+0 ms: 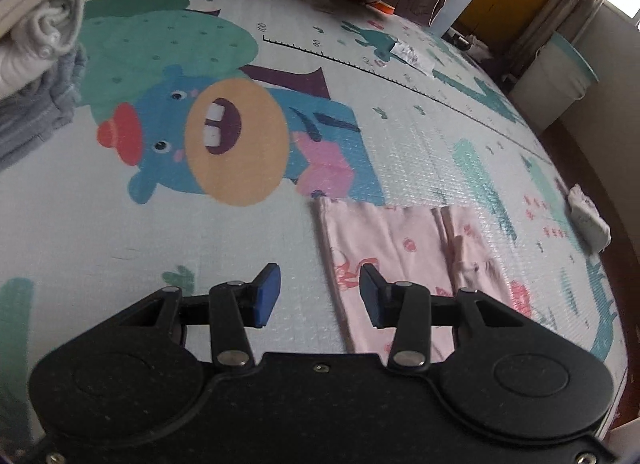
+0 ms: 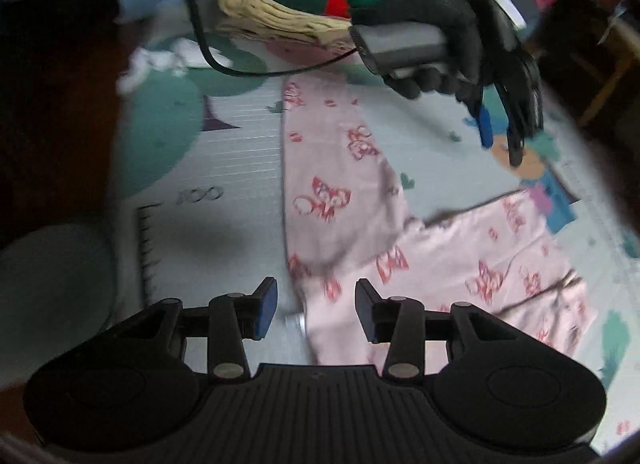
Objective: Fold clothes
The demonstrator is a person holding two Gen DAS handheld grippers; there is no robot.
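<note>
Colourful play mat (image 1: 120, 224) with a blue cartoon animal and a printed ruler line covers the floor, and other clothes are stacked at its edge at ten o'clock in the left wrist view. In that view the left gripper (image 1: 316, 296) hangs above the mat with its jaws apart and nothing between them; the pink garment (image 1: 400, 256) lies flat just past the right pad, from two to four o'clock of the jaws, its straight edge running away from the camera. In the right wrist view, which is blurred, the right gripper (image 2: 316, 308) also has its jaws apart and empty, and the pink garment spreads from twelve to three o'clock, one long part going up toward twelve o'clock and the other toward three o'clock. A gloved hand (image 2: 432, 36) holds the left gripper at one o'clock, above bare mat beside the garment. The right gripper seems nearer to the garment's lower edge, so I judge it will grasp first.
</note>
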